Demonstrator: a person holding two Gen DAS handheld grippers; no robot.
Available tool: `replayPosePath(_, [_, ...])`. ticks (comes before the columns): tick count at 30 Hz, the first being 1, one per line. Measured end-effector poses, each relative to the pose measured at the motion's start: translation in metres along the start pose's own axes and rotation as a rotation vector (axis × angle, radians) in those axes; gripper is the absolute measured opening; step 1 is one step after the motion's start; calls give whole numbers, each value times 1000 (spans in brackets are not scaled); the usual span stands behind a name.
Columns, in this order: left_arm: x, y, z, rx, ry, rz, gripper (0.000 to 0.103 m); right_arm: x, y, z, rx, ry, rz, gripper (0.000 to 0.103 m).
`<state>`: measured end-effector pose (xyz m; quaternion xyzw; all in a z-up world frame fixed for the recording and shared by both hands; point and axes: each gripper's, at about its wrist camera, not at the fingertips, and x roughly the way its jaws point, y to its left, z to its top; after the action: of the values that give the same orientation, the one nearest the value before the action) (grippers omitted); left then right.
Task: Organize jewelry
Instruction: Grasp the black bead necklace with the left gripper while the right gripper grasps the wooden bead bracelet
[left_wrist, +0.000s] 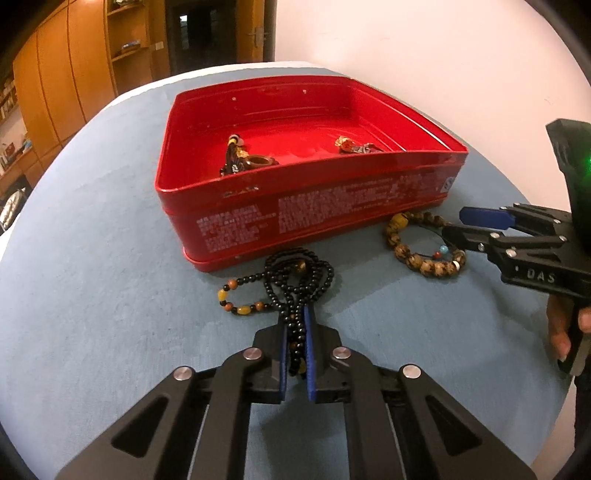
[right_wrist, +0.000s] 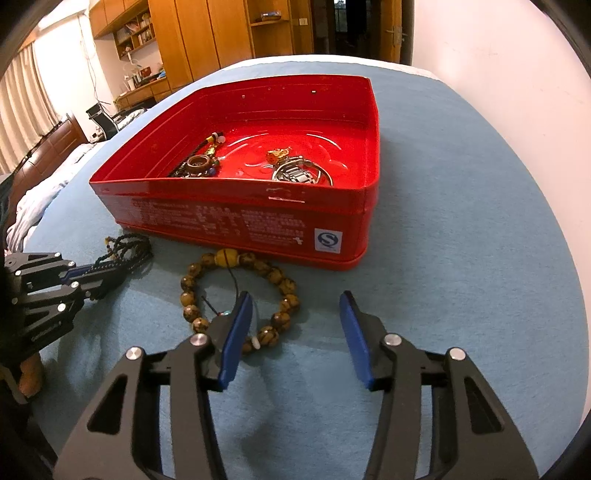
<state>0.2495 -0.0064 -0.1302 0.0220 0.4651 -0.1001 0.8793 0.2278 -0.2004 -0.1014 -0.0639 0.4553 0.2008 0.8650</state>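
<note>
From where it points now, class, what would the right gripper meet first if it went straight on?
Probably the blue cloth just ahead of the open right gripper; its left finger already overlaps the brown bracelet. Depth is unclear.

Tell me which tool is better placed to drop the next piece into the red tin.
Left. The left tool is already shut on the black bead necklace; the right tool is open, one pad inside the brown bead bracelet, not gripping.

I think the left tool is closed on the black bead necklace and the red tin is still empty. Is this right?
Not quite. The left tool is closed on the black bead necklace, but the red tin already holds several jewelry pieces, as the right wrist view shows.
</note>
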Motion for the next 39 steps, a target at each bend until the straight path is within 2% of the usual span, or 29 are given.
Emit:
replayPosePath(4, [-9,1,-4,-9,-5,-16,7,-3,-1,1,2,-3,3,41])
replayPosePath(13, [-21,7,-12,-20,-12,-18,7,8,9,0,-30,26,-11,39])
replayPosePath(19, [-21,7,-12,-29,-14,-25,7,16,18,2,-67,20,-65,37])
replayPosePath(22, [-21,8,-12,-29,-16,-25,7,16,21,-1,-72,21,-65,28])
replayPosePath(26, [-20,9,-13,-30,-17,-31,7,14,24,-4,-85,26,-77,10])
replayPosePath(34, [-25,10,-13,-27,-29,-34,7,3,24,-7,-50,31,-56,10])
replayPosePath(39, [-35,8,-13,-21,-45,-25,7,-20,26,-11,-37,-4,-46,10])
